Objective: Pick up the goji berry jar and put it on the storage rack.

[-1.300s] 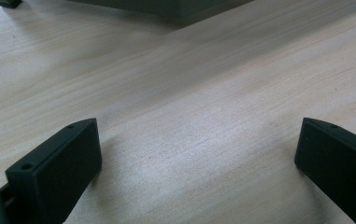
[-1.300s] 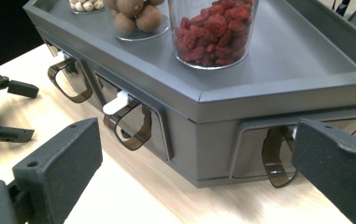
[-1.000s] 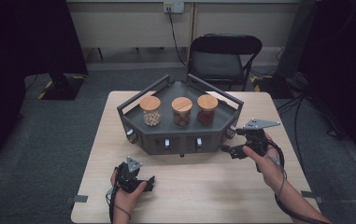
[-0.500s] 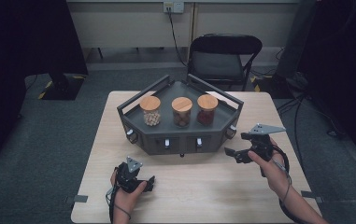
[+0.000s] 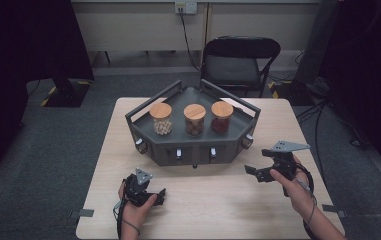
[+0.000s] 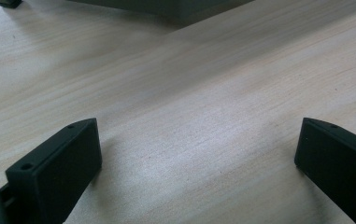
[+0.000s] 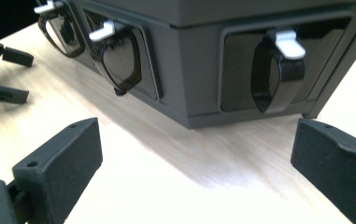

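A dark grey angular rack point(image 5: 153, 137) stands at the middle of the wooden table point(image 5: 218, 200). It holds three wooden-lidded jars: pale contents point(image 5: 161, 120), brown contents point(image 5: 194, 120), reddish contents point(image 5: 221, 118). My left gripper point(image 5: 150, 192) rests low on the table in front of the rack's left side, open, its jaws point(image 6: 194, 154) wide over bare wood. My right gripper point(image 5: 256, 161) hovers off the rack's front right corner, open and holding nothing point(image 7: 194, 154). It faces a black handle with a white tab point(image 7: 278, 70) on the rack's wall, with two more point(image 7: 117, 56) point(image 7: 59, 23) further along.
A black folding chair point(image 5: 238, 60) stands behind the table's far edge. A cable point(image 5: 323, 110) runs along the floor at the right. In the right gripper view the left gripper's jaws point(image 7: 12, 74) lie far left on the table.
My right gripper has drifted a little to the right and towards the person, away from the rack's corner. The left gripper has stayed put.
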Demonstrator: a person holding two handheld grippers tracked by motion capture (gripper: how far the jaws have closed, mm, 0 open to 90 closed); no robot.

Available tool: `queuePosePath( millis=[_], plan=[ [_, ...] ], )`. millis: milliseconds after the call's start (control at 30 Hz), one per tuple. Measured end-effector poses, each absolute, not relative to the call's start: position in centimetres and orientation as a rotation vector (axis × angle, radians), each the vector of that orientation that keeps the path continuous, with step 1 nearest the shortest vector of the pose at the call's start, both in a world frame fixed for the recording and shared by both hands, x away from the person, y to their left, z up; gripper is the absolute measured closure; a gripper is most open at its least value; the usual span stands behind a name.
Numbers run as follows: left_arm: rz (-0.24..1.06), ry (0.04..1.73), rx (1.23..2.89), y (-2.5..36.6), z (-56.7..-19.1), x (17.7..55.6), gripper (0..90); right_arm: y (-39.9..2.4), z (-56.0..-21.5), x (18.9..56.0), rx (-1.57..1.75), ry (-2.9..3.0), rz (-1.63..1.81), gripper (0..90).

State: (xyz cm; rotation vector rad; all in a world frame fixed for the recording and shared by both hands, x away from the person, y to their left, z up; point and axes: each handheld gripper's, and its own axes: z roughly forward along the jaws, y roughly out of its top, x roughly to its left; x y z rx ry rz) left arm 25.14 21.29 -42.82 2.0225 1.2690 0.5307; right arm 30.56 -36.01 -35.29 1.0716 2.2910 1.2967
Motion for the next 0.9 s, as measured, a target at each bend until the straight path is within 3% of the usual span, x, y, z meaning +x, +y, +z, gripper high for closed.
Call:
queuePosePath(
  millis=[900],
  plan=[
    [0.530, 1.268, 2.024, 21.3, -42.8, 25.2, 0.0, -38.4, -38.0, 29.1, 1.113, 2.292, 1.285, 1.3]
  ],
)
